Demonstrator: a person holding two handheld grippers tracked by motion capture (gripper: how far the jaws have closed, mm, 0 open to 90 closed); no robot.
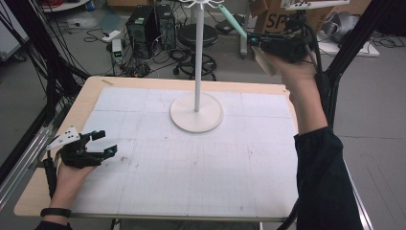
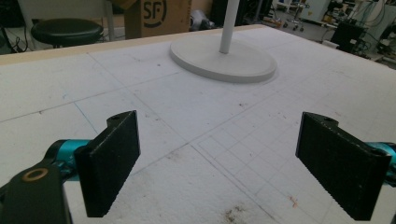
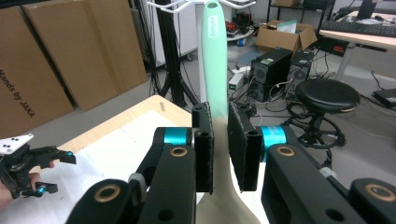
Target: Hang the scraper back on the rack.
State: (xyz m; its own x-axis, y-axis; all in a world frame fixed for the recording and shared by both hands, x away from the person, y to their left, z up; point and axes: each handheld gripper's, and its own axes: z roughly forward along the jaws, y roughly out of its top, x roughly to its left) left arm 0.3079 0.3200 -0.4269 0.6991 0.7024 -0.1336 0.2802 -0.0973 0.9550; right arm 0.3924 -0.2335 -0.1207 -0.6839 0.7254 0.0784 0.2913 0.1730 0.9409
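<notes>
At the left of the high view, the left gripper (image 1: 104, 143) rests low over the near-left part of the white gridded foam mat (image 1: 191, 163) that covers the pale wooden table (image 1: 91, 91). A hand (image 1: 72, 175) with a black wristband (image 1: 55, 212) holds it from below, and a grey three-cornered plate (image 1: 64, 138) sits on top. Its jaws stand wide apart with nothing between them; in the left gripper view the two black ribbed pads (image 2: 112, 161) frame bare mat, pointing toward the round base ahead.

Near the middle of the table, toward the far edge, stands a white metal rack with a round flat base (image 1: 197, 112) and a thin upright pole (image 1: 197, 57) that ends in wire hooks (image 1: 203, 5) at the top.

At the right, the right gripper (image 1: 256, 45) is lifted high above the table's far-right corner, held by a hand (image 1: 292, 72) on a dark-sleeved arm (image 1: 321, 177). Its jaws are narrowed onto a long mint-green silicone spatula with a cream blade (image 1: 239, 26). In the right gripper view the pads (image 3: 203, 149) press the spatula (image 3: 215, 56) on both sides just above its cream blade. The green handle rises straight up, and its looped end reaches the rack's wire hooks (image 3: 173, 4); whether the loop is over a hook cannot be told.

Beyond the table are a black round stool (image 1: 197, 36), black computer towers (image 1: 151, 24) and brown cardboard boxes (image 3: 70, 51).
</notes>
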